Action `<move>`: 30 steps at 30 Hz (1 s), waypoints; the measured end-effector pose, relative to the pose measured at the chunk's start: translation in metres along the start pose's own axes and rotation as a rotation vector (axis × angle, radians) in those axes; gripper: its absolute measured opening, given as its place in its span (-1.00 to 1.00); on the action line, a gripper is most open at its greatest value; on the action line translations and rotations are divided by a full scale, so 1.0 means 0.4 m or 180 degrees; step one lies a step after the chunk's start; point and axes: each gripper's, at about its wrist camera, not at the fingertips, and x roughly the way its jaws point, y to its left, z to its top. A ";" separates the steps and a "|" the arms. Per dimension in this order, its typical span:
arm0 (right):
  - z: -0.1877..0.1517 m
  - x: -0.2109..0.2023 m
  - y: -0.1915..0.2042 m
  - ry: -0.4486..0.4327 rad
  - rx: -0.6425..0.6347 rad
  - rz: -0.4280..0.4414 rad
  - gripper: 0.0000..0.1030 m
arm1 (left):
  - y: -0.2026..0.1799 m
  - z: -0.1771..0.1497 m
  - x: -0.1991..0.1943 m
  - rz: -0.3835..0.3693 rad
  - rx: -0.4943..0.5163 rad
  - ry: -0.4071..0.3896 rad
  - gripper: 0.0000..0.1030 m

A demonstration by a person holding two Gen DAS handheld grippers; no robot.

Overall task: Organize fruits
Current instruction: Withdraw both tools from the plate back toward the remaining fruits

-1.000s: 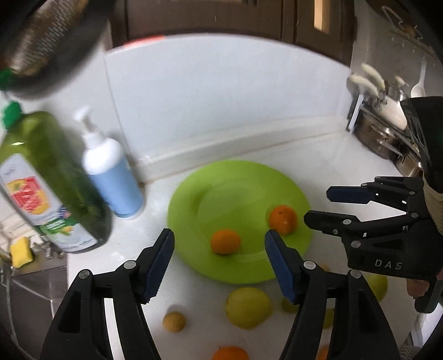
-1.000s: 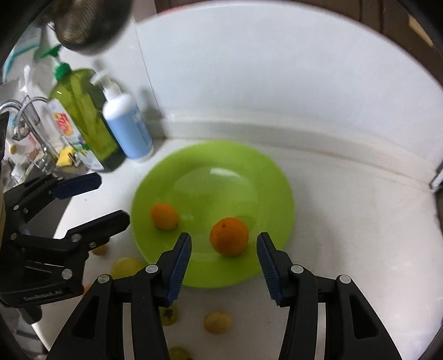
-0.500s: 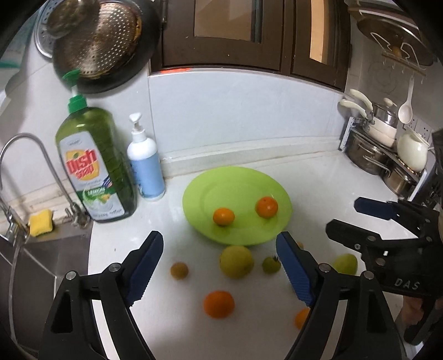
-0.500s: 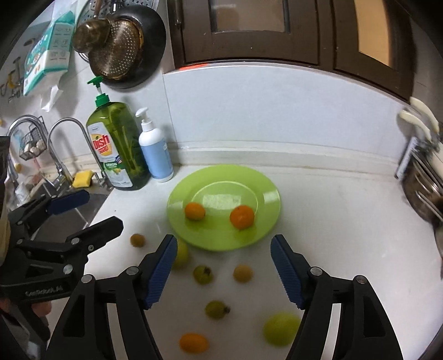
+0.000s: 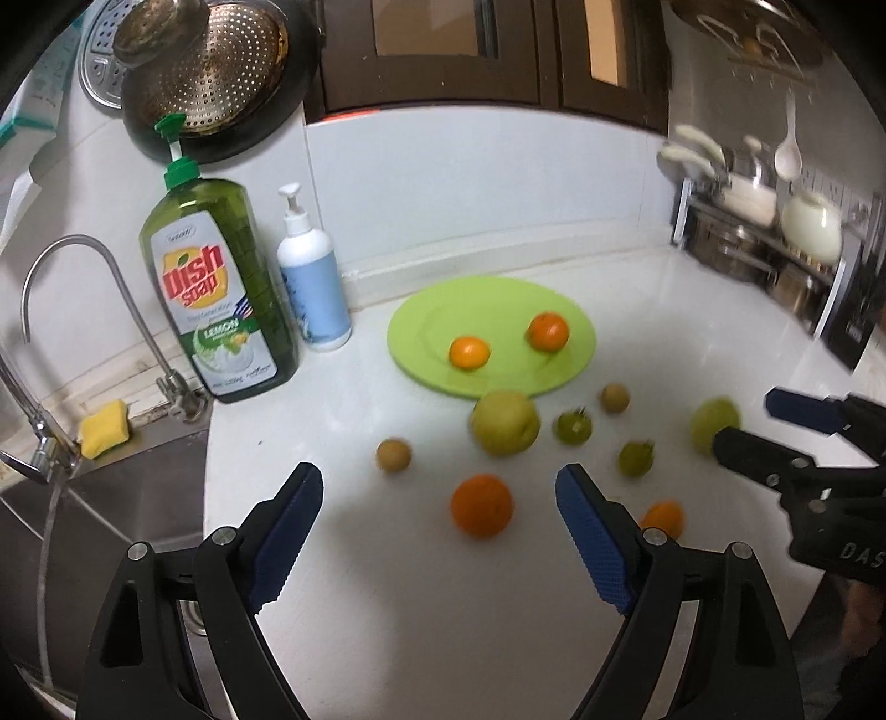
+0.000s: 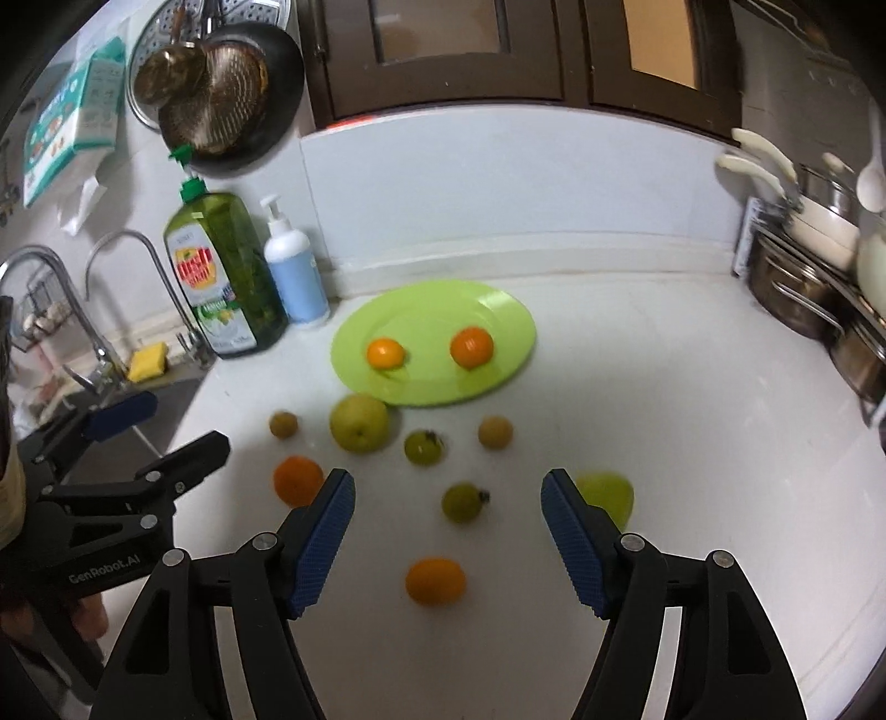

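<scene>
While two oranges (image 5: 468,352) already sit on the green plate (image 5: 576,354), both grippers (image 5: 437,498) (image 6: 447,498) gape empty, leaving nine fruits scattered nearer.

Both fisheye views are evenly lit by soft indoor light from above; no hard light source is seen. The white countertop (image 5: 421,609) is rendered bright, close to washed out. Soft, diffuse shadows are cast under the fruit, the clearest one to the left of the big orange (image 5: 480,505). Pale glare is seen on the far rim of the green plate (image 6: 501,303) and on the dish soap bottle (image 5: 216,288). Straight lines are bent strongly towards the edges, and the corners are vignetted black. Motion blur is noted on the pot rack (image 5: 764,221) and on the yellow-green fruit (image 6: 609,493). The upper cabinets (image 6: 526,50) are left dim.
</scene>
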 end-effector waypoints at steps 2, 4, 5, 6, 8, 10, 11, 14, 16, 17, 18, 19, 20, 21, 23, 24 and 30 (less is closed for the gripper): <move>-0.030 0.004 0.011 0.0046 -0.0046 -0.0033 0.37 | 0.001 -0.024 0.008 0.0035 0.0045 0.0045 0.68; -0.051 0.007 0.021 0.0069 -0.0094 -0.0033 0.37 | 0.005 -0.045 0.015 0.0023 0.0037 0.0080 0.68; -0.061 0.009 0.026 0.0079 -0.0117 -0.0030 0.37 | 0.006 -0.056 0.019 0.0035 0.0025 0.0106 0.68; -0.070 0.010 0.032 0.0086 -0.0139 -0.0010 0.37 | 0.007 -0.064 0.020 0.0025 0.0019 0.0100 0.68; -0.088 0.015 0.042 0.0104 -0.0173 0.0010 0.37 | 0.009 -0.081 0.020 0.0061 0.0021 0.0096 0.68; -0.099 0.019 0.047 0.0121 -0.0199 0.0024 0.37 | 0.007 -0.093 0.022 0.0077 0.0038 0.0098 0.68; -0.105 0.023 0.048 0.0129 -0.0207 0.0028 0.37 | 0.008 -0.100 0.026 0.0085 0.0055 0.0103 0.68; -0.118 0.034 0.050 0.0149 -0.0215 0.0026 0.37 | 0.006 -0.112 0.041 0.0111 0.0113 0.0125 0.68; -0.126 0.045 0.052 0.0164 -0.0227 0.0018 0.37 | 0.006 -0.117 0.055 0.0114 0.0149 0.0147 0.68; -0.127 0.051 0.055 0.0169 -0.0228 0.0003 0.37 | 0.007 -0.119 0.062 0.0131 0.0160 0.0155 0.68; -0.129 0.056 0.056 0.0174 -0.0229 -0.0003 0.37 | 0.007 -0.121 0.069 0.0139 0.0174 0.0169 0.68; -0.131 0.063 0.057 0.0187 -0.0230 -0.0011 0.37 | 0.009 -0.121 0.076 0.0146 0.0177 0.0181 0.68; -0.132 0.067 0.058 0.0192 -0.0225 -0.0013 0.37 | 0.010 -0.121 0.080 0.0149 0.0173 0.0183 0.68; -0.134 0.072 0.059 0.0195 -0.0219 -0.0014 0.37 | 0.012 -0.122 0.085 0.0147 0.0172 0.0189 0.68; -0.137 0.080 0.058 0.0205 -0.0205 -0.0015 0.37 | 0.012 -0.123 0.093 0.0148 0.0171 0.0198 0.68; -0.138 0.082 0.058 0.0203 -0.0194 -0.0013 0.37 | 0.010 -0.125 0.096 0.0149 0.0170 0.0207 0.68; -0.146 0.092 0.043 0.0196 -0.0076 -0.0050 0.36 | 0.003 -0.125 0.117 0.0114 0.0193 0.0240 0.68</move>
